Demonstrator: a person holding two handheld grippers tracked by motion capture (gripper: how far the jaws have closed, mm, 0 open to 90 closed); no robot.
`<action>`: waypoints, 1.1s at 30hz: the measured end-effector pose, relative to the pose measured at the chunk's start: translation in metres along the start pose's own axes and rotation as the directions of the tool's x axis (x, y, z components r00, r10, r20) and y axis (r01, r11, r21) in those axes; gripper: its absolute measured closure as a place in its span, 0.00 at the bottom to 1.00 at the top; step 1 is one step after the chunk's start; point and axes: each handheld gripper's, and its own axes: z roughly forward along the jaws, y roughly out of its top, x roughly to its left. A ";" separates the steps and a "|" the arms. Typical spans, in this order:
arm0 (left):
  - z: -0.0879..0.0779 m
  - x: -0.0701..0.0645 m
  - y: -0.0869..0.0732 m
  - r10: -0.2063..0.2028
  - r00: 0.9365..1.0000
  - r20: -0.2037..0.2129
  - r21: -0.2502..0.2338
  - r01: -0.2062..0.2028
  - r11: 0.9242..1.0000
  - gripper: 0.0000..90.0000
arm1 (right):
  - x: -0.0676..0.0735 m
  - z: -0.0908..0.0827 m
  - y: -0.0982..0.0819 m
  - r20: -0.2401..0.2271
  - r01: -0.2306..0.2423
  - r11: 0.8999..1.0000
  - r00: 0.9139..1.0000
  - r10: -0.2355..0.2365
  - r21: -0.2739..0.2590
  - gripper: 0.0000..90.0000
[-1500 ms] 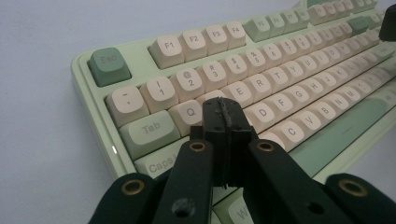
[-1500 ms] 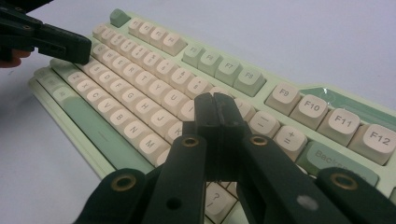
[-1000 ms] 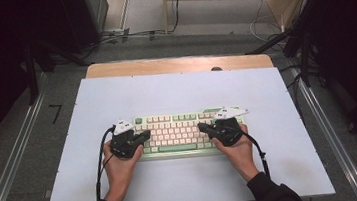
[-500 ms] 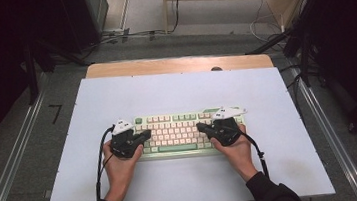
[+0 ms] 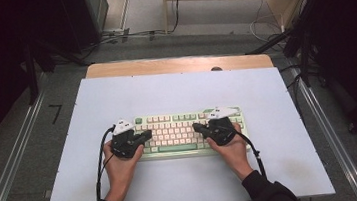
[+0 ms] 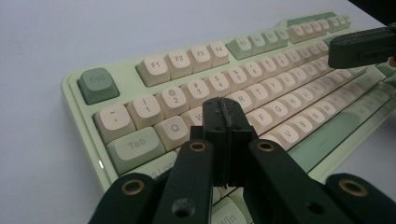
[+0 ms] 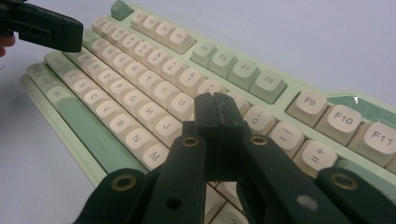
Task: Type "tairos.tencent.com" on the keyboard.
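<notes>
A pale green keyboard (image 5: 179, 145) with cream keys lies on the white mat, square to the front edge. My left gripper (image 5: 146, 135) is shut and empty, its tip over the keyboard's left side; in the left gripper view the closed tips (image 6: 226, 111) hover just above the W and E keys of the keyboard (image 6: 261, 70). My right gripper (image 5: 197, 127) is also shut and empty, over the right half. In the right gripper view its tips (image 7: 215, 106) sit above keys right of the U and J keys on the keyboard (image 7: 140, 74). Whether either tip touches a key I cannot tell.
The white mat (image 5: 165, 92) covers a wooden table (image 5: 177, 64), with bare mat on all sides of the keyboard. Metal rails (image 5: 17, 162) run along both sides. Cables (image 5: 124, 35) lie on the floor beyond the table, with dark curtains to the left and right.
The right gripper has edged slightly to the left over the keys. The left gripper and the keyboard have stayed put.
</notes>
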 end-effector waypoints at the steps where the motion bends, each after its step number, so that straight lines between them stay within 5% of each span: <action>1: 0.000 0.000 0.000 -0.001 1.000 0.000 0.000 0.001 1.000 1.00 | 0.000 0.001 0.000 -0.002 0.004 1.000 1.000 -0.004 0.003 0.98; 33: 0.000 0.001 0.000 0.002 1.000 0.000 -0.004 -0.002 1.000 1.00 | 0.005 0.021 0.006 -0.001 0.027 0.999 1.000 -0.027 0.021 0.98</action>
